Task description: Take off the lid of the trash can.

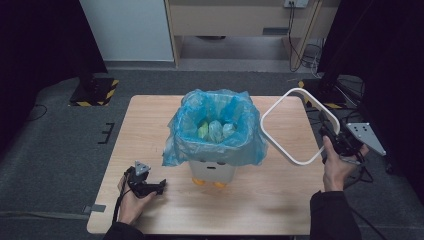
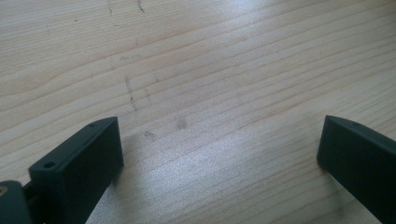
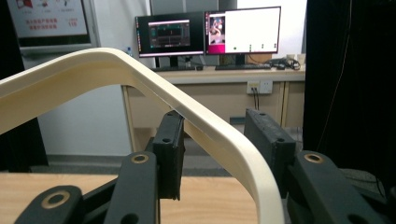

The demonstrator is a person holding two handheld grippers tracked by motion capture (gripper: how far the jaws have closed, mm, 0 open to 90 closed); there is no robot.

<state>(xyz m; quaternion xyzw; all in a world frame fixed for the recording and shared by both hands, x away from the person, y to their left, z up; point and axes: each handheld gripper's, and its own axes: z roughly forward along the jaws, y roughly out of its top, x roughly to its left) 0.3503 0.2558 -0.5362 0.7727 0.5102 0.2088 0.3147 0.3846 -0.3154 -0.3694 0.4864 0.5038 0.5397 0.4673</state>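
We've got the white frame ring (image 1: pixel 295 127) clamped at its corner between the right gripper (image 3: pixel 219 140) fingers. Light, stiff, slick; grip the flat band. Left gripper (image 1: pixel 145 184) fingers open, empty, on table (image 2: pixel 210 70).

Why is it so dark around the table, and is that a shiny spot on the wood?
High view: the table is lit while the room's sides fall into black. Left gripper view: a pale sheen lies on the wood between the fingers. Right gripper view: the white ring is close and soft-edged, the screens glow bright.
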